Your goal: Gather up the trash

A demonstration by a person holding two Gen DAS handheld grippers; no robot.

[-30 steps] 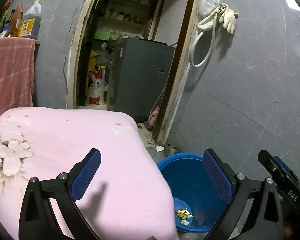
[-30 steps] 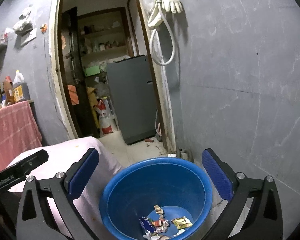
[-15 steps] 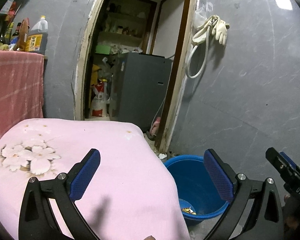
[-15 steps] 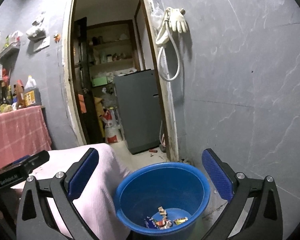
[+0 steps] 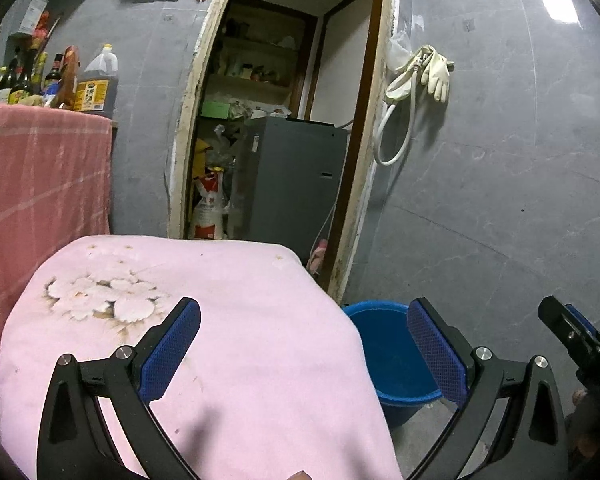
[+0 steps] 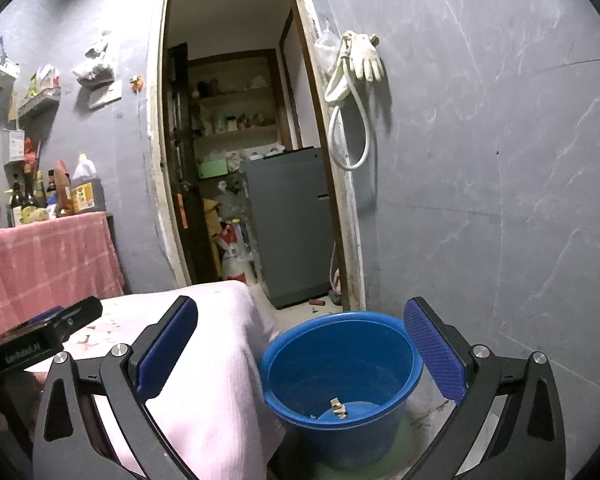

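A blue bucket (image 6: 340,364) stands on the floor beside a table under a pink flowered cloth (image 5: 228,320). A scrap of trash (image 6: 337,407) lies at its bottom. The bucket also shows in the left wrist view (image 5: 392,356). My left gripper (image 5: 304,344) is open and empty above the cloth's right part. My right gripper (image 6: 300,344) is open and empty, above and in front of the bucket. No loose trash shows on the cloth.
A doorway (image 5: 276,128) opens onto a storeroom with a grey appliance (image 6: 288,224). A hose and gloves (image 6: 356,80) hang on the grey wall. Bottles (image 5: 60,80) stand on a red-checked cloth at left.
Both grippers have risen and drawn back from the bucket, so it looks smaller and lower. More of the pink cloth and room shows. Both stay open and empty.
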